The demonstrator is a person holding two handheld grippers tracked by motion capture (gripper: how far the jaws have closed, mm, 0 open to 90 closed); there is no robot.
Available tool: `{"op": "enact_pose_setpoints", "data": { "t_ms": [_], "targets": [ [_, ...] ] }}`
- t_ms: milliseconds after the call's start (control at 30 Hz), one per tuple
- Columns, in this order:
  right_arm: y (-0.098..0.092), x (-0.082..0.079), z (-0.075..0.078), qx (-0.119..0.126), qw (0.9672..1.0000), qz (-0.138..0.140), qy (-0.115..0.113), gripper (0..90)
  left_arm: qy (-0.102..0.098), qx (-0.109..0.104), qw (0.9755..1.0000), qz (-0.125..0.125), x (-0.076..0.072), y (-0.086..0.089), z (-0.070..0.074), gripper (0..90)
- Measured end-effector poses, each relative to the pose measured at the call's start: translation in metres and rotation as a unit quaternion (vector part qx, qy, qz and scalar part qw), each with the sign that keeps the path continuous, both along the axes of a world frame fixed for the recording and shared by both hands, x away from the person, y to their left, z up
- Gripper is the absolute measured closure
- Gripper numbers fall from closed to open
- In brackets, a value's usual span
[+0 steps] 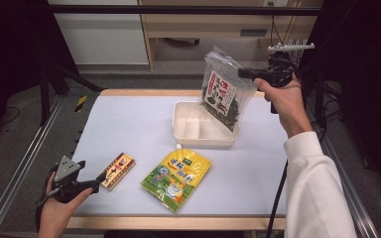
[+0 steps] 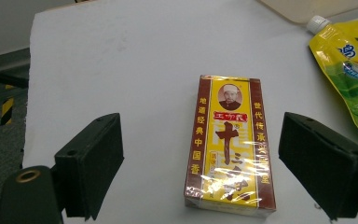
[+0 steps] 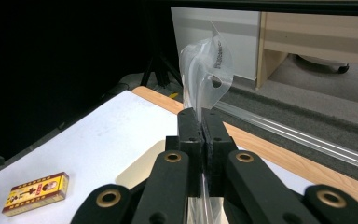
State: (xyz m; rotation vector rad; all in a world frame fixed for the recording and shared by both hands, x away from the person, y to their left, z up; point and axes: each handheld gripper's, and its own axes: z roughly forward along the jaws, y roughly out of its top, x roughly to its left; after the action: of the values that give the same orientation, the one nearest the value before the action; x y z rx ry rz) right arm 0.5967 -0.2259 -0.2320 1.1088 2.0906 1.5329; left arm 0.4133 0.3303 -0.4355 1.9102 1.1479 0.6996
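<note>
The clear plastic bag of dark dried greens with a red-and-white label (image 1: 224, 91) is hanging in the air directly above the right end of the shallow cream plastic tray (image 1: 188, 136), its lower corner dipping toward the tray's rim without resting inside. The right gripper (image 1: 248, 73) is clenching the bag's upper edge, and in the right gripper view the two black jaws are pressing together on the transparent film (image 3: 207, 60) that rises above them. The tray itself is holding nothing, so the packing looks barely begun: this bag seems to be the first item going in and has yet to be lowered and let go.

Nearer the person than the tray, the yellow-and-green spouted pouch (image 1: 177, 177) is lying flat on the white table (image 1: 129, 119). To the left of the pouch, and farther from the tray, the small red-and-yellow cardboard box wrapped in cellophane (image 1: 118, 170) is lying flat too. The left gripper (image 1: 100, 177) is reaching for it with jaws spread wide; in the left gripper view the box (image 2: 230, 149) is sitting between them, untouched. Judging by this, the box and the pouch are both waiting their turn.
</note>
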Motion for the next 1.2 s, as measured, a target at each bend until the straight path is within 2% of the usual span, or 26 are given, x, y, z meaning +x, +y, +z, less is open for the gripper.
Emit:
{"op": "enact_pose_setpoints", "data": {
  "t_ms": [267,500,667,767,833,1033,1100,1200],
  "targets": [
    [-0.007,0.001,-0.006,0.01,0.9999,-0.005,-0.001,89.0,0.001,0.004,1.0,0.0,0.0,0.001,0.0,13.6],
    [-0.013,0.0,-0.007,0.006,0.9999,-0.012,-0.001,89.0,0.0,0.006,1.0,-0.003,0.0,-0.001,0.0,13.6],
    [-0.015,0.001,-0.012,0.001,0.9999,-0.016,0.005,89.0,0.001,0.006,1.0,-0.004,0.0,-0.002,0.0,13.6],
    [-0.013,0.002,-0.019,0.002,0.9999,-0.012,0.006,89.0,0.0,0.006,1.0,-0.005,0.0,-0.002,0.0,13.6],
    [-0.013,0.004,-0.023,0.011,0.9999,-0.011,0.006,89.0,0.0,0.005,1.0,-0.003,-0.001,-0.002,0.0,13.6],
    [-0.009,0.007,-0.028,0.013,0.9998,-0.012,0.01,89.0,-0.002,0.004,1.0,-0.005,-0.001,-0.002,0.0,13.6],
    [-0.005,0.009,-0.036,0.0,0.9997,-0.012,0.02,88.9,-0.002,0.005,1.0,-0.006,-0.001,-0.002,0.0,13.7],
    [-0.004,0.009,-0.046,0.007,0.9995,-0.011,0.028,88.9,0.0,0.007,0.9999,-0.008,-0.001,-0.003,0.0,13.6]
  ]
}}
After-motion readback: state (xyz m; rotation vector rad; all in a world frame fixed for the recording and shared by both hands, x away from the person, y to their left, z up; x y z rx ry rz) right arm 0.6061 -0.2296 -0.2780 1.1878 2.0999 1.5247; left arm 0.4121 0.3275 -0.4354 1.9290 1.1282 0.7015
